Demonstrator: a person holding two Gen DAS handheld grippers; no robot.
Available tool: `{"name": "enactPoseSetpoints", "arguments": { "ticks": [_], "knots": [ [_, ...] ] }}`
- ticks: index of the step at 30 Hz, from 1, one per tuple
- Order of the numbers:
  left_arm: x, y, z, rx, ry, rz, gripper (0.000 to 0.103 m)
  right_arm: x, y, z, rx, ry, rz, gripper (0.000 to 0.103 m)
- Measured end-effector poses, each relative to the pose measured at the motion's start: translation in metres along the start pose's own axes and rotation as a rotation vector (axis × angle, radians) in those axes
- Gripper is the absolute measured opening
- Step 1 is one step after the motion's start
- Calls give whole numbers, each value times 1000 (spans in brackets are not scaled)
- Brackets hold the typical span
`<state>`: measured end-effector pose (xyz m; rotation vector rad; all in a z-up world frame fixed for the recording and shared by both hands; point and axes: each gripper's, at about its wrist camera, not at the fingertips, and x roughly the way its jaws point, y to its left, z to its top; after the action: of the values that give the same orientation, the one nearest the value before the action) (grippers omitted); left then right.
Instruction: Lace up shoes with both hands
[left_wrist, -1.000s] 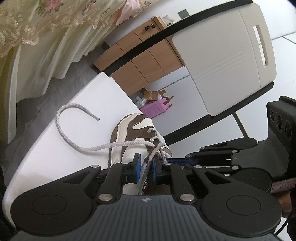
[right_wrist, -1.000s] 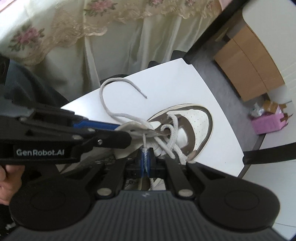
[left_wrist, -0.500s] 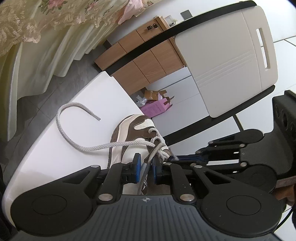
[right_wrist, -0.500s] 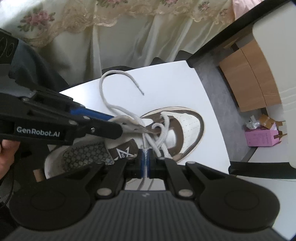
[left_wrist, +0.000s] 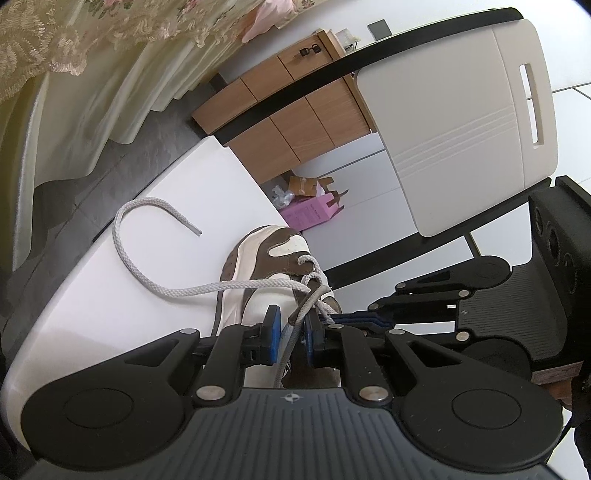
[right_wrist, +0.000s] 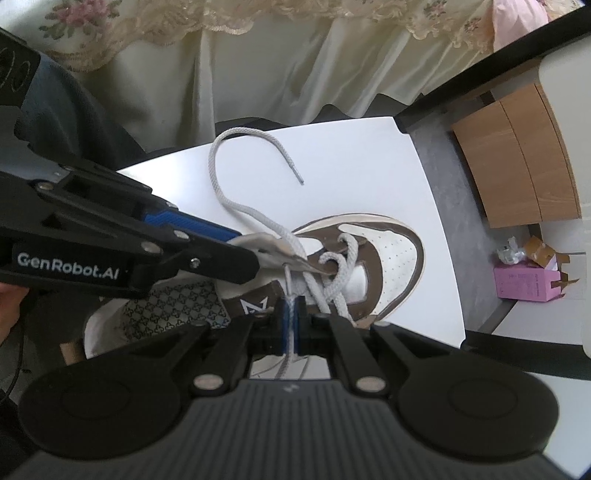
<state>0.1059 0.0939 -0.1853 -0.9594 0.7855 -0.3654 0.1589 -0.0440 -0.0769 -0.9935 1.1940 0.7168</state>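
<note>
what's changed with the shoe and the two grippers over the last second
The right gripper has rolled, so the shoe now sits turned in its view, with more of the patterned insole showing. Nothing was picked up or let go. The right gripper is still shut on the lace, the left gripper still holds the shoe's eyelet flap, and the loose lace end lies where it did on the table.

Home: lace curtains (right_wrist: 258, 22) (wooden cabinet (left_wrist: 291, 122))
</note>
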Motion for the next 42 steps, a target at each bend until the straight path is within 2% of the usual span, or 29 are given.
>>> {"name": "enactPoseSetpoints", "arguments": {
  "ticks": [5, 9, 21, 25, 31, 34, 37, 38, 39, 42],
  "knots": [
    [0, -5, -1, 49, -10, 19, 16, 3, 1, 2, 11, -2, -1, 3],
    [-1, -14, -2, 122, -25, 54, 16, 1, 5, 4, 17, -47, -34, 3],
    [-4, -16, 1, 152, -45, 78, 16, -14, -5, 3, 65, -152, 58, 3],
    [-4, -19, -2, 177, -42, 83, 16, -15, -8, 3, 77, -168, 60, 3],
    [-8, -15, 1, 135, -29, 66, 16, -1, -7, 0, 92, -185, 80, 3],
    [-17, -13, 5, 102, -25, 51, 26, 0, -8, -2, 105, -218, 89, 3],
    [-30, -10, 12, 52, -42, 1, 38, 0, -11, -7, 133, -270, 103, 3],
    [-34, -7, 15, 24, -56, -25, 47, 0, -13, -9, 146, -284, 110, 3],
    [-38, -3, 18, -9, -70, -55, 52, 1, -14, -11, 158, -299, 115, 3],
    [-35, 6, 25, -80, -97, -69, 53, 2, -14, -18, 188, -346, 123, 3]
  ]
}}
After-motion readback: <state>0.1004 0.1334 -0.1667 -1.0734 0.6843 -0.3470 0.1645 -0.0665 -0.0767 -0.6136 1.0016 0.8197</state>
